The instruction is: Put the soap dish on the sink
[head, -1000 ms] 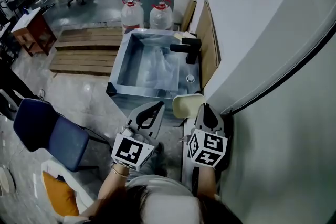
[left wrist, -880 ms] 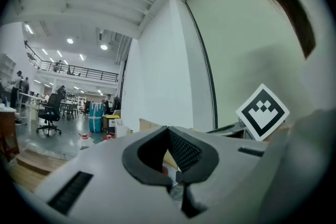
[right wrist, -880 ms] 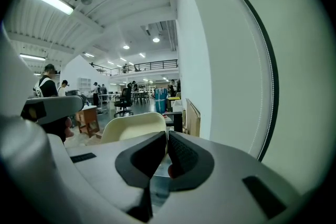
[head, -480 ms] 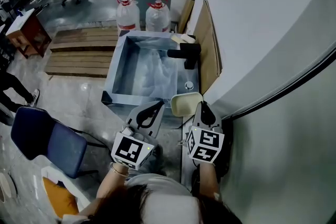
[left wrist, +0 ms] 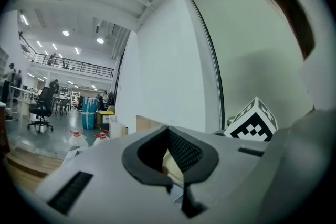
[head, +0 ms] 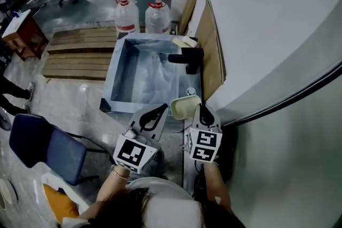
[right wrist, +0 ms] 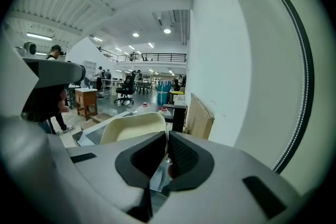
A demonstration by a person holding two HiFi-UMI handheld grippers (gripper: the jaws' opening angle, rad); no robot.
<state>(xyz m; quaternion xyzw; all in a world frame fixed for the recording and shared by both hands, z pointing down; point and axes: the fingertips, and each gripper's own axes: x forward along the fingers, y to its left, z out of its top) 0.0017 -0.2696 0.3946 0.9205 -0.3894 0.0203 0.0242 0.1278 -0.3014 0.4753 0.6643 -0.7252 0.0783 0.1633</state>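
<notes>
Evidently the right tool point(head: 199, 109) pinches the cream soap dish point(head: 183, 107) by its near rim, leaving the base free to land on the sink point(head: 113, 75) at its near right corner. The left tool point(head: 158, 109) hangs closed and empty.

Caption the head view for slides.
Right gripper holds the soap dish at the sink's near corner; left gripper shut.
</notes>
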